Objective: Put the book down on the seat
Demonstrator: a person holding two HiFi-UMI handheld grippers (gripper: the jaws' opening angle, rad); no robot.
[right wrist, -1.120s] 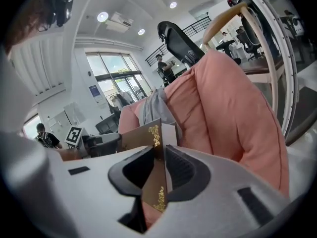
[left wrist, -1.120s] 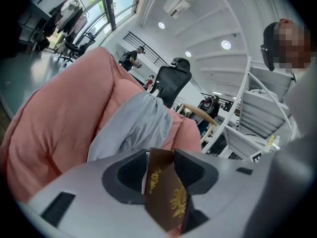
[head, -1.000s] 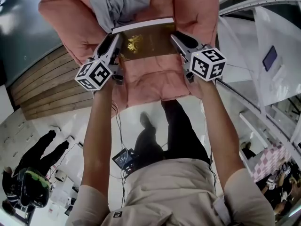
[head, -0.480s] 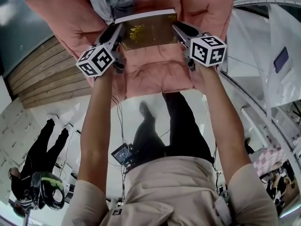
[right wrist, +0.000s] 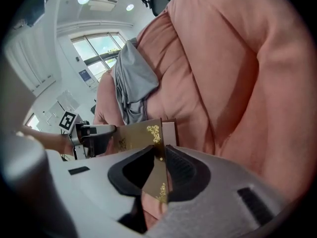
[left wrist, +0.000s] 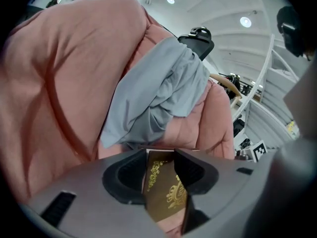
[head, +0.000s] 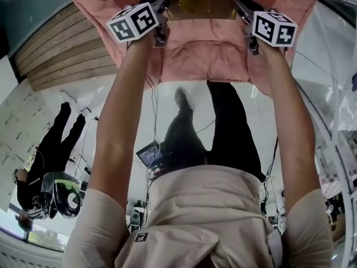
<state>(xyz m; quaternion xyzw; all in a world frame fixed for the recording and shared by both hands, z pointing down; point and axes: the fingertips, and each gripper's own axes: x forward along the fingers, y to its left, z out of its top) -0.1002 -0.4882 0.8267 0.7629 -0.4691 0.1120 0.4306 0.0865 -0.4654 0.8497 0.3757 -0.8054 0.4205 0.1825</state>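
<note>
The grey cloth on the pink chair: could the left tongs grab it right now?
Probably not. The left tongs are shut on the book, so they have no free grip, though the grey cloth lies just beyond with nothing between.

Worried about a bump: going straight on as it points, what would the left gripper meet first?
Probably the grey cloth draped on the pink chair back, just beyond the held book; depth is unclear.

1 book (head: 202,3). 2 grippers: L gripper (left wrist: 161,155), R gripper (right wrist: 158,150). 2 marker cubes, 1 per gripper: L cube (head: 134,22), R cube (head: 274,28). 1 pink seat (head: 206,54). 1 grey cloth (left wrist: 158,88). 1 lit screen (head: 149,154) on floor. 1 bystander (head: 50,144) in black.
</note>
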